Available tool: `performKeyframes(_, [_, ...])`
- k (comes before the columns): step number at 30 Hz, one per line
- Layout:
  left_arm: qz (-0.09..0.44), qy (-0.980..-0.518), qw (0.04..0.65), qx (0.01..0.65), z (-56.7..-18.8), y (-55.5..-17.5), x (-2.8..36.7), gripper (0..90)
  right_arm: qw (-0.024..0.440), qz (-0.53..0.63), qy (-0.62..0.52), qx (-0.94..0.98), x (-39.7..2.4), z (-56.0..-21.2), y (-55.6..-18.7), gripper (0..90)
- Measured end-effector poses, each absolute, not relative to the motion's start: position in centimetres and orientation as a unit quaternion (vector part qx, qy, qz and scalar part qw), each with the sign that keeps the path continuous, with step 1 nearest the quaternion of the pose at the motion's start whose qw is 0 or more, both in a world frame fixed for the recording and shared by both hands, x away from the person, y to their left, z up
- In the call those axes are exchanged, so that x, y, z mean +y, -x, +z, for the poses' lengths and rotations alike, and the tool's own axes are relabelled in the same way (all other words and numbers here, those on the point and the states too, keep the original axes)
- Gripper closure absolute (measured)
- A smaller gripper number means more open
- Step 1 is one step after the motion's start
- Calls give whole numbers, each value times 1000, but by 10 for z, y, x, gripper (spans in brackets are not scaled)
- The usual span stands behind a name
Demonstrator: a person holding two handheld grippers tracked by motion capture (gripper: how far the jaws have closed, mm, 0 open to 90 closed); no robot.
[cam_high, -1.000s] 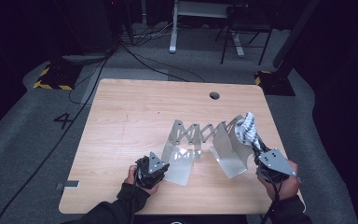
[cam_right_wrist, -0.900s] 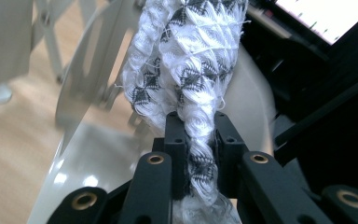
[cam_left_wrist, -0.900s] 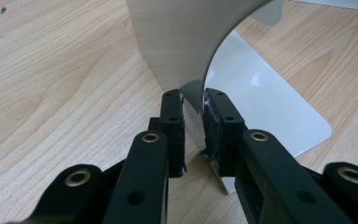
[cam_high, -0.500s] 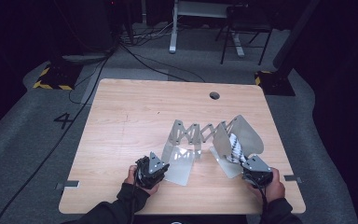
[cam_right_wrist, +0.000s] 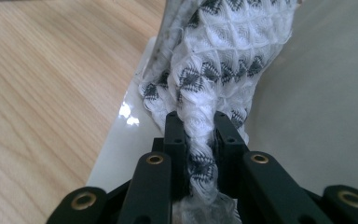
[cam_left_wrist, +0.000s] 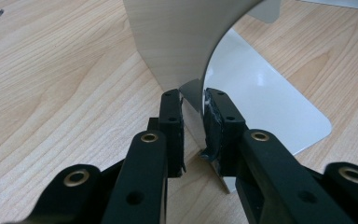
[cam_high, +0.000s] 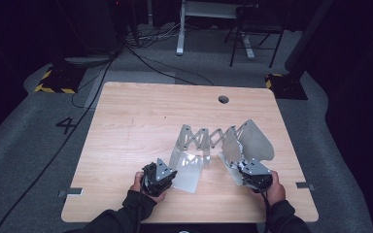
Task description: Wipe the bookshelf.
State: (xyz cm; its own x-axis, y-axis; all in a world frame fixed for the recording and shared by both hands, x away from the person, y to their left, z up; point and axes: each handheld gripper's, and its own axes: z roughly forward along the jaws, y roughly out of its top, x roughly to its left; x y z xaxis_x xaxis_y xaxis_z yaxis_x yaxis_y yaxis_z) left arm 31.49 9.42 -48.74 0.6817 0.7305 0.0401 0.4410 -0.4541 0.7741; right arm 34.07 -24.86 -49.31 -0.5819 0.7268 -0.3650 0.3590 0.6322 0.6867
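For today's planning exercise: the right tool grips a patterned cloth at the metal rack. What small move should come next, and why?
Probably lower the cloth a little further onto the rack's right plate before letting go. The right tool is shut on it just above that plate, while the left tool pinches the left plate's edge, steadying the rack.

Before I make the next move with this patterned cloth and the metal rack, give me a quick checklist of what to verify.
1. Right gripper shut on the white knitted cloth with dark pattern: ok.
2. Left gripper clamped on the edge of the shiny metal end plate: ok.
3. Cloth resting against the rack's right-hand plate: ok.
4. Silver accordion rack standing on the light wooden table: ok.
5. Rack stretched wide enough for the cloth: cannot tell.
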Motion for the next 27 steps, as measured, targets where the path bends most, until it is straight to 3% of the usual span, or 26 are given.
performKeyframes(14, [190, -832, 386, 350, -488, -316, 94, 776, 315, 301, -296, 850, -240, -491, -339, 785])
performKeyframes(27, [189, -832, 385, 351, -488, -316, 94, 775, 373, 380, -286, 797, -250, -445, -316, 784])
